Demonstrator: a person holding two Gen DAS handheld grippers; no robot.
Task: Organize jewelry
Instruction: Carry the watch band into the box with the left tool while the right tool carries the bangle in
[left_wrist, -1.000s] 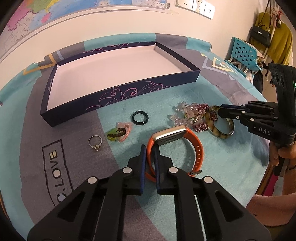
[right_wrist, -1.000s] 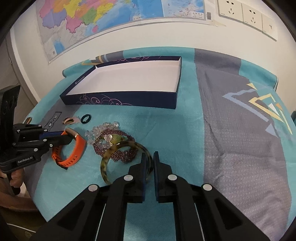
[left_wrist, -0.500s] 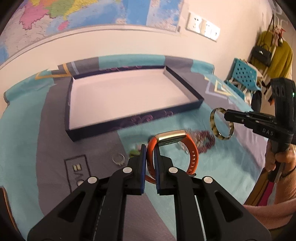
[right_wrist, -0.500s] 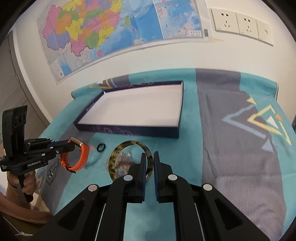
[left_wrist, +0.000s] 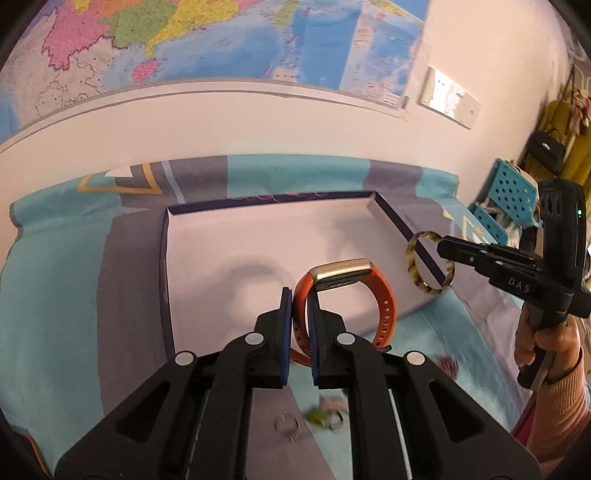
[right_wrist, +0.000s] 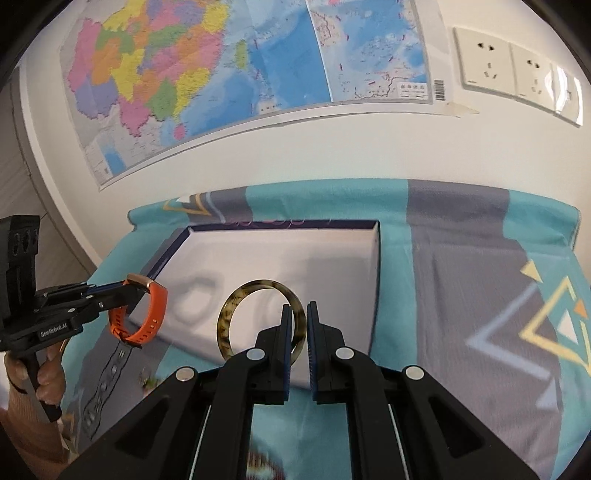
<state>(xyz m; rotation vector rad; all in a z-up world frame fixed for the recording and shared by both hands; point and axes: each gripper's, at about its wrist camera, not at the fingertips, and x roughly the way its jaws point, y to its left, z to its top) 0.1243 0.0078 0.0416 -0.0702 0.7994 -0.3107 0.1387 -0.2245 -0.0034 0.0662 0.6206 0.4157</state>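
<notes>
On your left, your left gripper is clamped tight on the strap of the orange watch band, which hangs in the air with its gold-coloured face uppermost, held over the near part of the open box. In the right wrist view the same band shows at the left edge, pinched at the tip of that gripper, with your left hand wrapped round the handle below it. The box, dark blue outside and white inside, sits in the middle on the teal and grey patterned cloth, its floor bare apart from shadows. Beneath the left gripper, on the cloth nearer you, lie a small silver ring and a blurred green and pink piece; what that piece is cannot be told. Further right, your right gripper is squeezed narrow on the rim of the tortoiseshell bangle, which stands upright in the air before the box's near wall. From the left wrist view that bangle hangs just over the box's right-hand edge, with your right hand and a pink sleeve behind it. A map hangs on the wall beyond the table.
</notes>
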